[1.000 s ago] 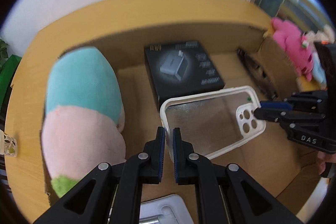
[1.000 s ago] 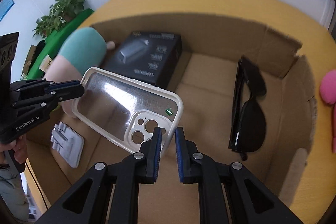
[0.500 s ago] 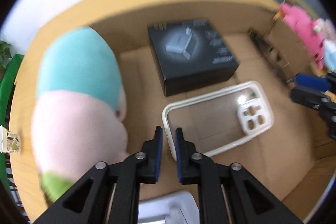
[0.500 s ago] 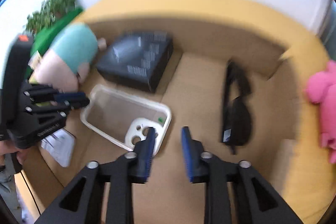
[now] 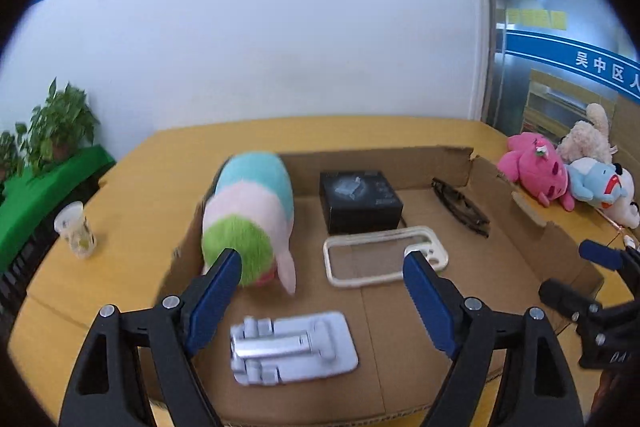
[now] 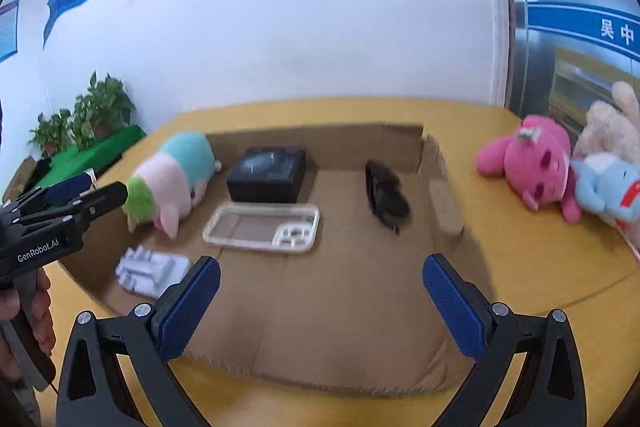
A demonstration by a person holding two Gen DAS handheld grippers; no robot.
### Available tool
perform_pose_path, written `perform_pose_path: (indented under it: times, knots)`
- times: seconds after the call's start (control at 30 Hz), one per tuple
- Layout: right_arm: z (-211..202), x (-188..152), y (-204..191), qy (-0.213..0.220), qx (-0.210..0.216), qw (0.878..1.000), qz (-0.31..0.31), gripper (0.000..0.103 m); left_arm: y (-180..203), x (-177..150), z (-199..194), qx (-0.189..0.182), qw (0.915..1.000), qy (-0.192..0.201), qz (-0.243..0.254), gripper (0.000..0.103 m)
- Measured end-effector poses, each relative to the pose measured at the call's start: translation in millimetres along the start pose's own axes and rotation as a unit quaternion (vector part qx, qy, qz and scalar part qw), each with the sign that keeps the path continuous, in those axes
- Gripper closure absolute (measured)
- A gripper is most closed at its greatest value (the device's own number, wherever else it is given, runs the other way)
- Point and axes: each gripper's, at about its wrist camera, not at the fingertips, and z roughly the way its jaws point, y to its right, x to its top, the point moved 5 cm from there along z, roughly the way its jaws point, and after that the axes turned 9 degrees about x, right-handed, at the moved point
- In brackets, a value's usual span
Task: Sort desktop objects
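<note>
Both claws [image 5: 322,267] [image 6: 322,275] opening, empty, angled downward.

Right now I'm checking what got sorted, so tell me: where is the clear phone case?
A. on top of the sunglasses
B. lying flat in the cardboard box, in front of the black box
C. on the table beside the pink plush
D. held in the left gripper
B: the phone case lies flat on the cardboard box floor, in front of the black box, with no gripper touching it.

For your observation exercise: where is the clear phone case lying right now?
In both wrist views the clear phone case lies flat on the floor of the cardboard box, just in front of the black box, between the plush toy and the sunglasses.
</note>
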Motion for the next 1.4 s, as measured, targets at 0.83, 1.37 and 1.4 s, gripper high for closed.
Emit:
perform_pose_path:
  times: [0.83, 1.37, 1.4]
  knots:
    - [21.1, -44.0, -3.4, 0.058, -0.024, 0.998, -0.019, 0.0, -8.2, -55.8, 23.2, 0.038, 0.9992, 0.013, -0.004, 0.014]
    - [20.9, -43.9, -3.6, 0.058, -0.024, 0.998, -0.019, 0.0, -8.4, -55.4, 23.4, 0.037, 0.9992, 0.014, -0.004, 0.014]
    - [20.8, -43.9, -3.6, 0.058, -0.024, 0.998, -0.019, 0.0, -8.4, -55.4, 23.5, 0.037, 0.9992, 0.014, -0.004, 0.014]
